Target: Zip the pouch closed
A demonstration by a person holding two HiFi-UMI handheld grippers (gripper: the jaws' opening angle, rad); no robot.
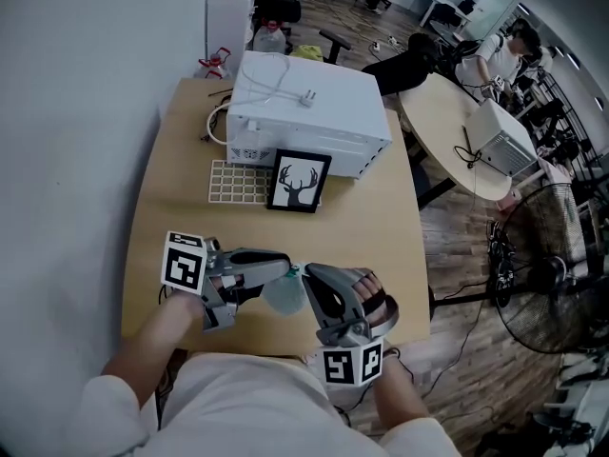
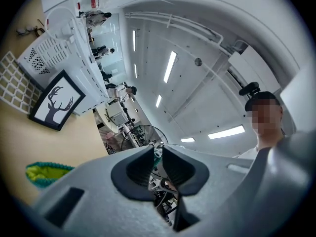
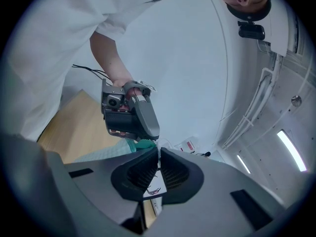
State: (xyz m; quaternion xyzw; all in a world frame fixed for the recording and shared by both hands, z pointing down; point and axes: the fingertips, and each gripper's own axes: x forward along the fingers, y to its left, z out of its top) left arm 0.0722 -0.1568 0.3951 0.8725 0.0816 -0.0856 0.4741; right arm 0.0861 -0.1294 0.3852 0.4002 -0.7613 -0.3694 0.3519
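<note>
A pale green pouch (image 1: pixel 284 295) with a teal zip edge hangs just above the table's near edge, between my two grippers. In the head view my left gripper (image 1: pixel 288 268) comes in from the left and its tips meet the pouch's top. The right gripper view shows those left fingers (image 3: pixel 140 127) pressed on the teal edge (image 3: pixel 144 143). In the left gripper view a sliver of teal sits in the narrow gap of the left gripper (image 2: pixel 157 154). My right gripper (image 3: pixel 158 153) is shut, its tips at the same teal edge. Whether it is the zip pull that either one pinches stays hidden.
A white appliance (image 1: pixel 309 112) with a cable stands at the back of the wooden table (image 1: pixel 371 227). A framed deer picture (image 1: pixel 299 182) leans against it, next to a cream grid tray (image 1: pixel 238 181). A round table (image 1: pixel 447 131) and a floor fan (image 1: pixel 552 265) stand to the right.
</note>
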